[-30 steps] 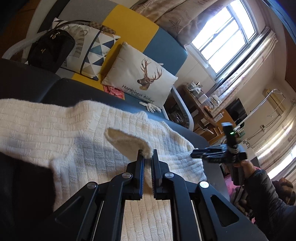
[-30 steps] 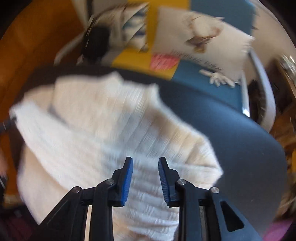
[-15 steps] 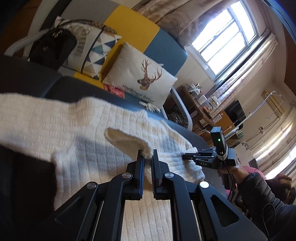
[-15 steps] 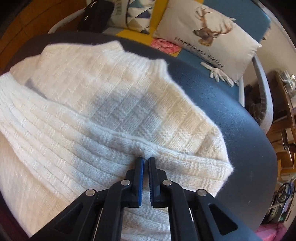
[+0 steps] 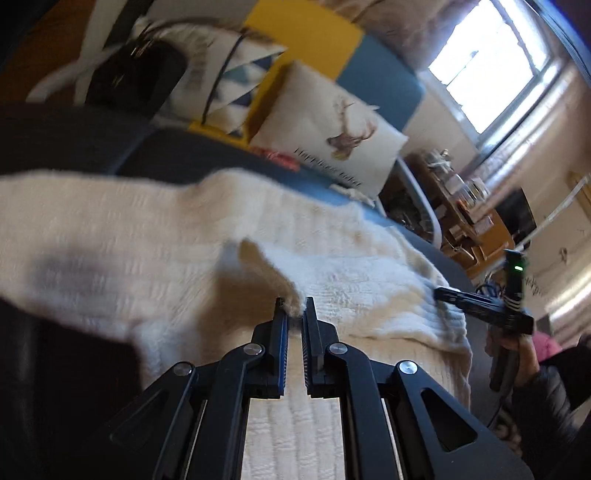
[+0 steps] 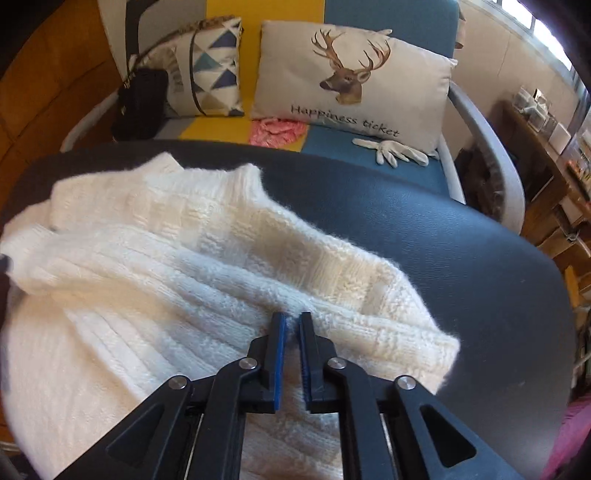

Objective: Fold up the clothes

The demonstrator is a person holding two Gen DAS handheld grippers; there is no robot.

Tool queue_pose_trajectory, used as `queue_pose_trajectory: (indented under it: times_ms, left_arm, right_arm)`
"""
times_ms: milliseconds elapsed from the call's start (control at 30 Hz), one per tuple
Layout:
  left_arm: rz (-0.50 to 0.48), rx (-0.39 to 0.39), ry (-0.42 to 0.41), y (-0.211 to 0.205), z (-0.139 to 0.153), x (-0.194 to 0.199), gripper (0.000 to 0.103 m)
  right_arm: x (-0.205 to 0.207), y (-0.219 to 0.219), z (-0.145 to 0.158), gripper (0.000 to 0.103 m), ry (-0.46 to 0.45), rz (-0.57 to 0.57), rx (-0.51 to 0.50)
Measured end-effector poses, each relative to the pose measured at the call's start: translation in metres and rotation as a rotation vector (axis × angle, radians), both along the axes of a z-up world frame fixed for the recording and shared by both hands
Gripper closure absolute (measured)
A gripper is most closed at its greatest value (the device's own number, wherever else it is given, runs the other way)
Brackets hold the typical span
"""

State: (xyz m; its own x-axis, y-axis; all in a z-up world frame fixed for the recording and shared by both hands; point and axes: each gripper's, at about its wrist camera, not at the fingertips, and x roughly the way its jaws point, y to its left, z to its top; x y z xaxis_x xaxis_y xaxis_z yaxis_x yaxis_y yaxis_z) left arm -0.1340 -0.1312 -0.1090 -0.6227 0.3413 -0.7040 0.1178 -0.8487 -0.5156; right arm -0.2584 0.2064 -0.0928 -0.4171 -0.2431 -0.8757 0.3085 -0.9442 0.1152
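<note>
Looking along our left gripper (image 5: 293, 308), we see its jaws pinched on a fold of the white sweater (image 5: 155, 236), which lies spread over the dark table (image 5: 74, 136). Beyond stand a sofa (image 5: 380, 81), a deer cushion (image 5: 332, 144) and a bright window (image 5: 487, 59); the view is blurred. Our right hand (image 5: 517, 350) shows at the table's far edge.

From the right wrist, our right gripper (image 6: 292, 325) has its jaws opening narrowly, with sweater (image 6: 166, 266) knit between the pads at a folded edge. The table (image 6: 461, 258) lies bare to the right; a black bag (image 6: 140, 103), a glove (image 6: 395, 151) and pink cloth (image 6: 277, 129) rest on the sofa (image 6: 388, 14).
</note>
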Motion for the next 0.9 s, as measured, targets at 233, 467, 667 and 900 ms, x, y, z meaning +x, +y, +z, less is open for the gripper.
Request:
queue_pose_trajectory:
  times_ms: [233, 467, 667, 900]
  left_arm:
    - [0.021, -0.019, -0.034, -0.011, -0.008, -0.016, 0.096]
    - [0.015, 0.012, -0.074, -0.009, -0.008, -0.024, 0.096]
    - [-0.006, 0.021, -0.072, -0.010, 0.004, -0.027, 0.096]
    - [-0.021, 0.028, -0.060, -0.006, 0.008, -0.033, 0.096]
  right_arm:
    - [0.063, 0.021, 0.037, 0.081, 0.031, 0.102, -0.038]
    - [0.120, -0.014, -0.017, 0.081, 0.014, 0.321, 0.355]
    - [0.116, -0.009, -0.009, 0.081, 0.073, 0.297, 0.333]
    - [0.101, -0.012, -0.022, 0.080, 0.027, 0.350, 0.390]
